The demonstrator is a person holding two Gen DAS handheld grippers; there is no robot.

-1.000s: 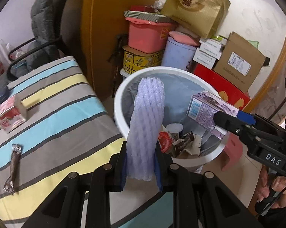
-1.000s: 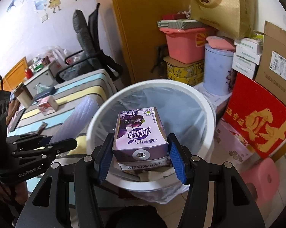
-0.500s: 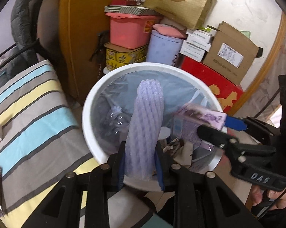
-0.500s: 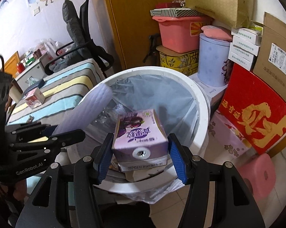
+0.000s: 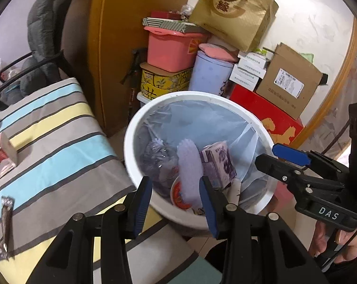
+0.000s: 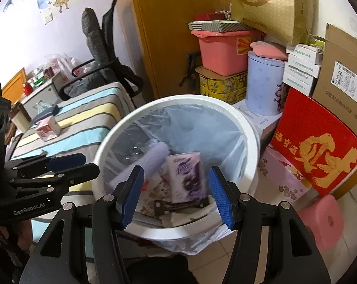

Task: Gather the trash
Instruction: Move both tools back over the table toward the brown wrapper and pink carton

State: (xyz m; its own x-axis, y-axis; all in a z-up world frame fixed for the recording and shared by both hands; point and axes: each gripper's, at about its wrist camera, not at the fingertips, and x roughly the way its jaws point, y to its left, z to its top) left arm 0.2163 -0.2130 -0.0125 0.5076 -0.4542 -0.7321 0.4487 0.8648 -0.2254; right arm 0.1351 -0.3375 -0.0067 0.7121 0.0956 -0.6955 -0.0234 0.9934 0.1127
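**Left wrist view: both tongs spread over the bin, two pieces inside**

Left wrist view shows, going from the left, the striped table (image 5: 48, 146) with a red-and-white carton (image 5: 2, 156) and a dark wrapper (image 5: 5, 224) on it, both well apart from the white bin (image 5: 131, 156). These look like the trash not yet collected.

The left gripper (image 5: 176, 198) hangs over the near rim of the bin with its tongs spread and nothing between them. The foam sleeve (image 5: 189, 165) lies inside the bin, and just right of it the purple carton (image 5: 219, 163), touching or nearly so. In the right wrist view the right gripper (image 6: 176, 198) is also spread and empty over the same near rim.

I judge the drop is finished. To do it well, both tongs should lift straight up before turning, so the fingers do not catch the thin liner (image 5: 202, 118) or the rim.

Room is open above the bin and to its left over the table. Behind the bin and to its right stand stacked boxes (image 6: 315, 142), close to the rim, so the right gripper should turn away from them.
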